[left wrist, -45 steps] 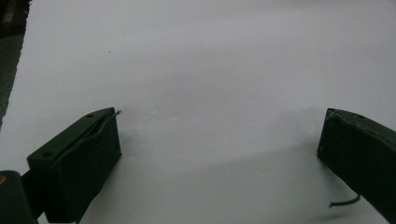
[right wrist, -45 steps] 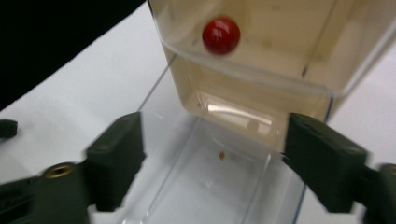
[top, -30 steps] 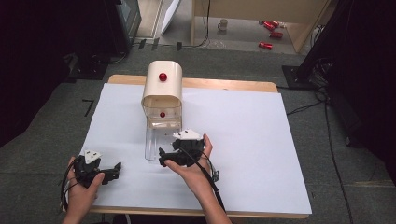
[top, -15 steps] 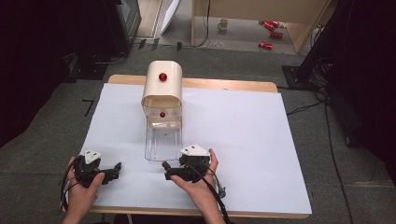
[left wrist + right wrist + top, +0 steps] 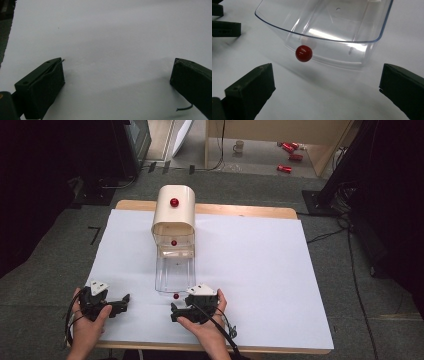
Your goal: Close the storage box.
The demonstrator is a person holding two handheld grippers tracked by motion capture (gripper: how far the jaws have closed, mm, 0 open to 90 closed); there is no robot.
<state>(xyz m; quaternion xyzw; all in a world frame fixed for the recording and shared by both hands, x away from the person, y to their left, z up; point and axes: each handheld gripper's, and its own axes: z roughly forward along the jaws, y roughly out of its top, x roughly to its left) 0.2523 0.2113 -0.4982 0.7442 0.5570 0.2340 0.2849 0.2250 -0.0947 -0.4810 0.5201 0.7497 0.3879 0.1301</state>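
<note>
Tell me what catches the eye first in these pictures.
A cream box with a red knob stands at the table's far side, its clear drawer pulled out toward the person. The drawer's own red knob faces the open right gripper; the left gripper rests open on white paper.

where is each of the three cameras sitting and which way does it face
High view: above the person's side, looking forward and down on the table; both forearms, left tool, right tool show.
Left gripper view: rides the left tool, looking low across bare white surface; its open jaws show.
Right gripper view: rides the right tool, facing the clear drawer and its red knob; open jaws show.
Shared: high and right gripper views both show drawer and knob.
</note>
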